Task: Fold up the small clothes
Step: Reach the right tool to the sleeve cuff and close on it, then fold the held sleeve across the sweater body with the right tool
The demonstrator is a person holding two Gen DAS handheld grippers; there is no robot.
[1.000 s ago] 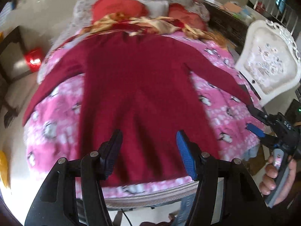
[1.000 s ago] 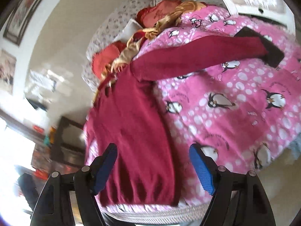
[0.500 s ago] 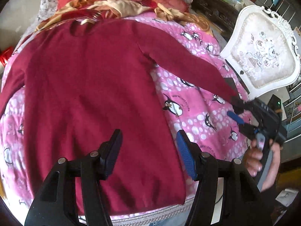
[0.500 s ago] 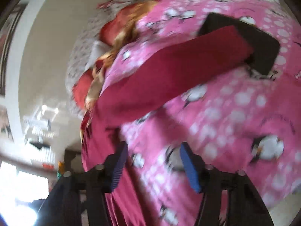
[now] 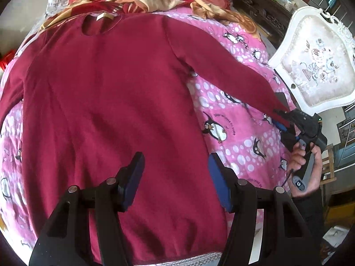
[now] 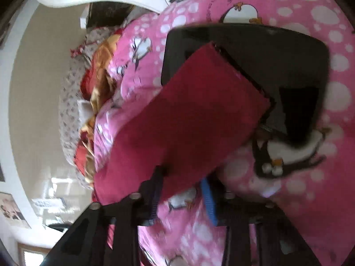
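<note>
The maroon sweater (image 5: pixel 115 102) lies flat, front down, on the bed's penguin quilt (image 5: pixel 239 146). Right tongs (image 6: pixel 184 190) have been closing around its sleeve cuff (image 6: pixel 199 110) (presumably to fold inward); left tongs (image 5: pixel 175 177) hover half-open, empty.

- Left wrist view: bright, even daylight; the dark red knit sweater (image 5: pixel 111 102) and the pink penguin-print quilt (image 5: pixel 239 146) render sharp, with soft, shallow shadows.
- Strong fisheye bend; the ornate white chair back (image 5: pixel 315 66) curves at the right edge, and the corners fall to black vignette.
- Right wrist view: motion blur throughout; penguin print on the quilt (image 6: pixel 310 177) smears.
- Blown-out glare at the lower left, apparently from a bright window (image 6: pixel 31 256).
- The sleeve (image 6: pixel 188 119) close to the lens is soft, and its colour looks washed towards pink.
</note>
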